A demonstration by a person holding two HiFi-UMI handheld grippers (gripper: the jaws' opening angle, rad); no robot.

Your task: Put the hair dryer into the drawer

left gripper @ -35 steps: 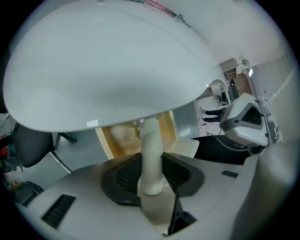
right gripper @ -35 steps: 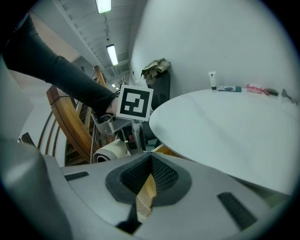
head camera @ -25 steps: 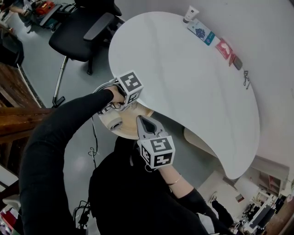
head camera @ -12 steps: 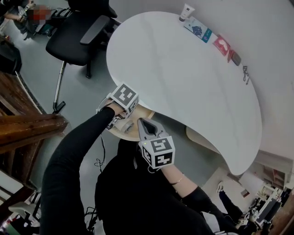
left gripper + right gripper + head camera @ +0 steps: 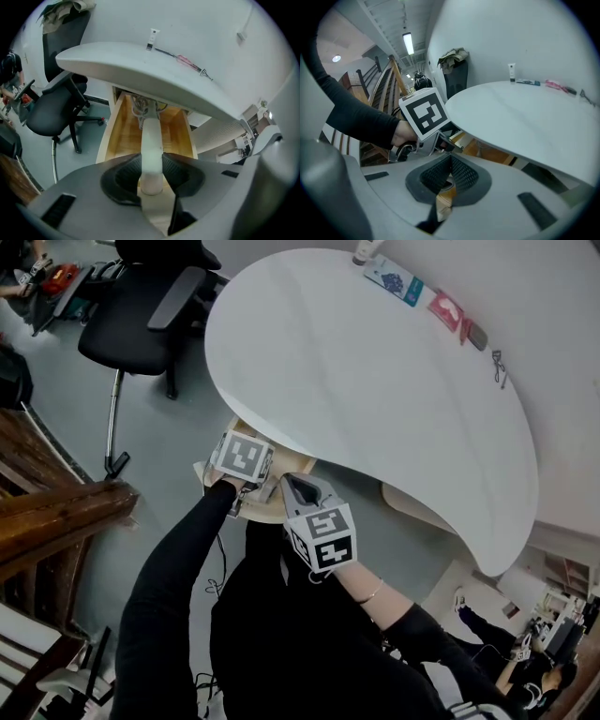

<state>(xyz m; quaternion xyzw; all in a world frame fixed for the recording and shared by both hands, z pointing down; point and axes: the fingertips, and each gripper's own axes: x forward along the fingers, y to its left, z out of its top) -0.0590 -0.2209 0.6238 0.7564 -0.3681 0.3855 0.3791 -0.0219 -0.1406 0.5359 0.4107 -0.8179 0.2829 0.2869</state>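
Left gripper [image 5: 151, 165] clamps one end of the white hair dryer [image 5: 151, 136], whose far end points into the open wooden drawer [image 5: 119, 140] under the white table [image 5: 140, 65], apparently so it can go in lengthwise beneath the tabletop. Right gripper [image 5: 449, 174], jaws closed on nothing, hovers just beside the left one at the drawer's front, seemingly placed to push it closed.

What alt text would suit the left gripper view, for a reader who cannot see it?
The left gripper is shut on a white hair dryer, which points into an open wooden drawer under a white table. A black office chair stands at the left.
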